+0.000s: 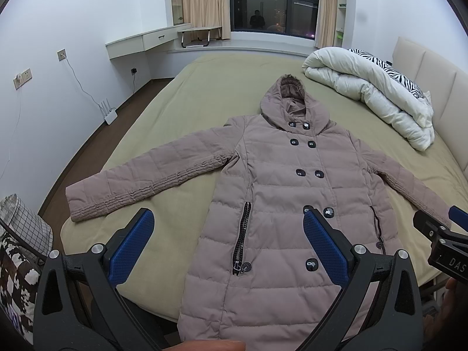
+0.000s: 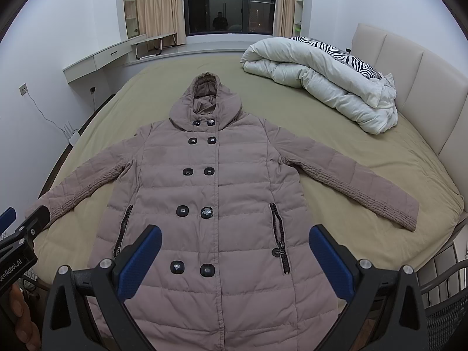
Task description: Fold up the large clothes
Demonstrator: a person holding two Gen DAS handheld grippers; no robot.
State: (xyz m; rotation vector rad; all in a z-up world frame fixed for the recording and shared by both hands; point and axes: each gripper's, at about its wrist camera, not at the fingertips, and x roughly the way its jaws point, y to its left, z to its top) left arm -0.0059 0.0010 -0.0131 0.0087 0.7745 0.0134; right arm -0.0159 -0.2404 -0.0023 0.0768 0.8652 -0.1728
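A long mauve padded coat (image 1: 280,193) with a hood, black buttons and zip pockets lies flat, front up, on the bed, both sleeves spread out; it also shows in the right wrist view (image 2: 216,193). My left gripper (image 1: 228,219) is open and empty, held above the coat's lower left part near the hem. My right gripper (image 2: 234,237) is open and empty above the coat's lower middle. The right gripper's body shows at the right edge of the left wrist view (image 1: 444,234), and the left gripper's body at the left edge of the right wrist view (image 2: 17,234).
The bed (image 1: 187,93) has an olive sheet. A rolled white duvet (image 1: 371,87) and zebra pillow lie at its far right by the padded headboard (image 2: 409,67). A checked bag (image 1: 26,228) stands at the bed's left. Desk, window and curtains are behind.
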